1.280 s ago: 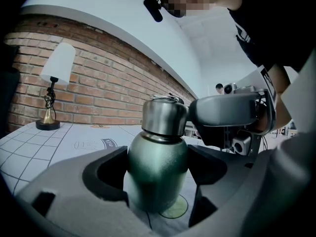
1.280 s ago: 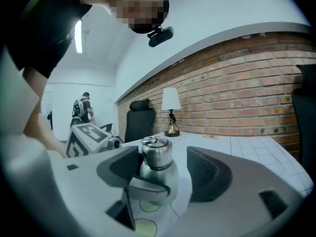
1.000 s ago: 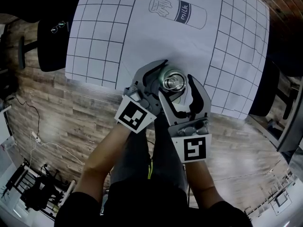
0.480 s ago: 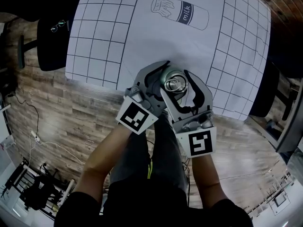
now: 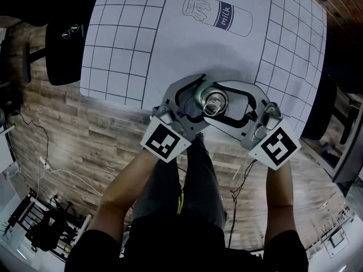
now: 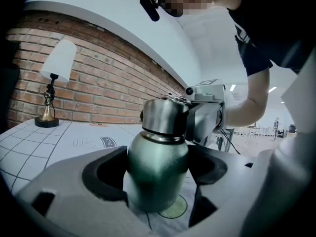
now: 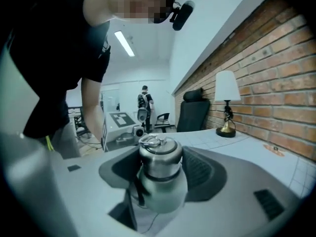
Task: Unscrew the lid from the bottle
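A dark green metal bottle [image 6: 157, 167] stands upright on a printed circle on the white gridded mat [image 5: 125, 44]. Its steel lid [image 5: 215, 100] has a ring on top. My left gripper [image 5: 199, 98] comes in from the near left and is shut on the bottle's body, with both black pads against it. Coming in from the right, my right gripper [image 5: 214, 103] sits higher. Its jaws stand wide on either side of the lid [image 7: 159, 157], and both pads touch it. The bottle's base is hidden behind the jaws in the right gripper view.
A milk bottle drawing [image 5: 218, 16] is printed at the mat's far side. A table lamp [image 6: 54, 83] stands near the brick wall. A black office chair [image 7: 192, 112] is behind the table, another [image 5: 62, 44] at the left. A person [image 7: 144, 100] stands far off.
My right gripper has swung round the lid, its handle moving from the near side to the right, with the jaws closing in on the lid. The left gripper and bottle have stayed put.
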`<state>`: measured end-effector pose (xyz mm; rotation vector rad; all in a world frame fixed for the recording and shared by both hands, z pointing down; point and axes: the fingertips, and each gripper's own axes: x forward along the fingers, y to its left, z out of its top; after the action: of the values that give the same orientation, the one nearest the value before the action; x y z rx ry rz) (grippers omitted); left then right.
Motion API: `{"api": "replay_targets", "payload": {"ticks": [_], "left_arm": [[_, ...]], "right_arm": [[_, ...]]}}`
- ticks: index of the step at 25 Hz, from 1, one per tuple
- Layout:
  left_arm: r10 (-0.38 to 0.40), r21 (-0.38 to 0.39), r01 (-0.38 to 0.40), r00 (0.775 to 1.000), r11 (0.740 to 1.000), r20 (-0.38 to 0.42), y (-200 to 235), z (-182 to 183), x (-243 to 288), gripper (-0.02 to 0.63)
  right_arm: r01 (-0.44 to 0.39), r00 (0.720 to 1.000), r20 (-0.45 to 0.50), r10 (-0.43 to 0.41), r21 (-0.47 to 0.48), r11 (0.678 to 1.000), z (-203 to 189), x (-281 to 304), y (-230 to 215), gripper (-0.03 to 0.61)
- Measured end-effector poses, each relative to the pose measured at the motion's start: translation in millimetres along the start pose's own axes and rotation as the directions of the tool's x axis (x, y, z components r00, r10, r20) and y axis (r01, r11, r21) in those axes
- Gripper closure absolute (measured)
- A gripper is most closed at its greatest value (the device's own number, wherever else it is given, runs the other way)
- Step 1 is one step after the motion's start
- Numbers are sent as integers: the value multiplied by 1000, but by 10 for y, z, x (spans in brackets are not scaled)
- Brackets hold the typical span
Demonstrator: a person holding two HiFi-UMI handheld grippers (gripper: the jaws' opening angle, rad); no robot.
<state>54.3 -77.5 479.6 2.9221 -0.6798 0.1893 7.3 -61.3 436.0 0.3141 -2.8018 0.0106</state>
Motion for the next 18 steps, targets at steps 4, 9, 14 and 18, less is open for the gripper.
{"api": "replay_targets", "payload": {"ticks": [4, 9, 14, 18], "left_arm": [[0, -2, 0, 1000, 1000, -7, 1, -8, -6, 250], [-3, 2, 3, 1000, 1000, -4, 0, -3, 0, 250], [-6, 7, 6, 1000, 1000, 3, 2, 6, 0, 250], [-2, -18, 2, 1000, 1000, -3, 6, -18, -9, 250]], "right_arm": [[-55, 998, -20, 54, -23, 998, 24, 16, 3, 313], [-9, 1000, 29, 8, 33, 999, 26, 1, -15, 313], [16, 998, 66, -21, 69, 997, 78, -59, -38, 313], [52, 996, 69, -57, 84, 995, 126, -151, -81, 313]]}}
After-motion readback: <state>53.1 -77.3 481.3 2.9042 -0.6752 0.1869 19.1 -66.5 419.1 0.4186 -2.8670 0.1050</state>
